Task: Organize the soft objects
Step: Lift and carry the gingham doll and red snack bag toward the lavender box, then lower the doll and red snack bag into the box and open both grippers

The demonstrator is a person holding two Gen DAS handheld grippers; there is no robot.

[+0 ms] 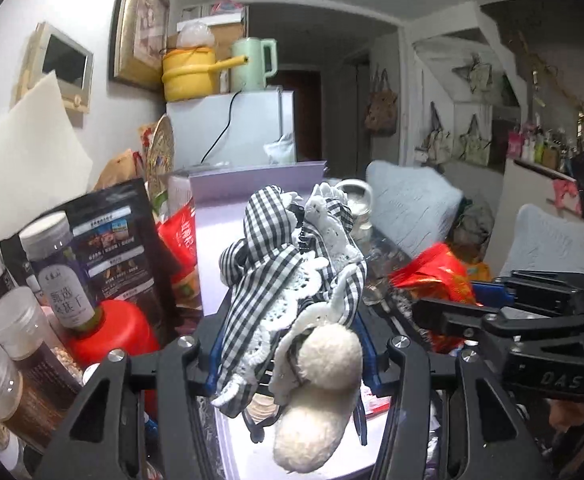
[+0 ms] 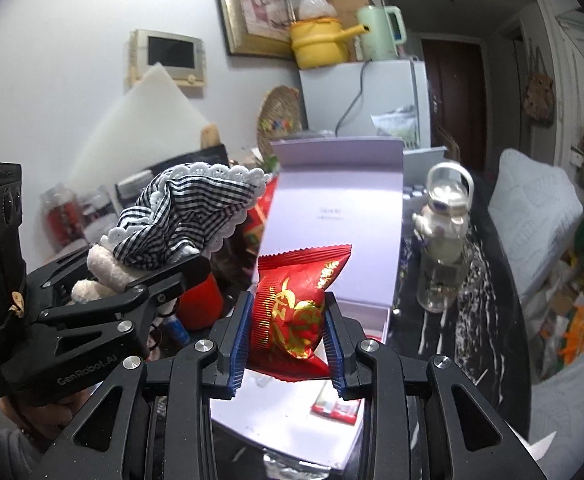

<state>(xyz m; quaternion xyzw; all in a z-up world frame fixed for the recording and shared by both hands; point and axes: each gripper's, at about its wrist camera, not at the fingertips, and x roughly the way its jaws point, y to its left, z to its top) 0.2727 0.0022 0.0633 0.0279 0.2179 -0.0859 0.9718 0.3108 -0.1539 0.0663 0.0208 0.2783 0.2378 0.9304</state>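
Above the open white box (image 2: 331, 216) on the cluttered table, you hold one soft thing in each tool. Your left tool (image 1: 292, 356) is pinching a bundle of black-and-white gingham cloth (image 1: 264, 264) with lace trim and two white pompoms (image 1: 323, 384); the pompoms dangle toward the camera, below the pads. Your right tool (image 2: 288, 320) is pressed together on a puffy red snack packet (image 2: 295, 304) with gold print, its sealed edge fanning out above the blue pads (image 2: 238, 344).

The step in hand looks like carrying both items to the box, probably to lay them inside it, though its floor is mostly hidden behind your tools. Bring the packet in low and level, so it lands flat instead of tipping onto a sealed end. Keep the squeeze light, since the packet already bulges between the pads and more pressure could burst it. Lower the cloth until the pompoms rest on the box floor before you let go, or the bundle may unroll and drape over the rim. Mind the glass bottle (image 2: 443, 248) just right of the box and the jars (image 1: 58, 272) and red container (image 1: 116, 336) on the left; swing wide of neither side.
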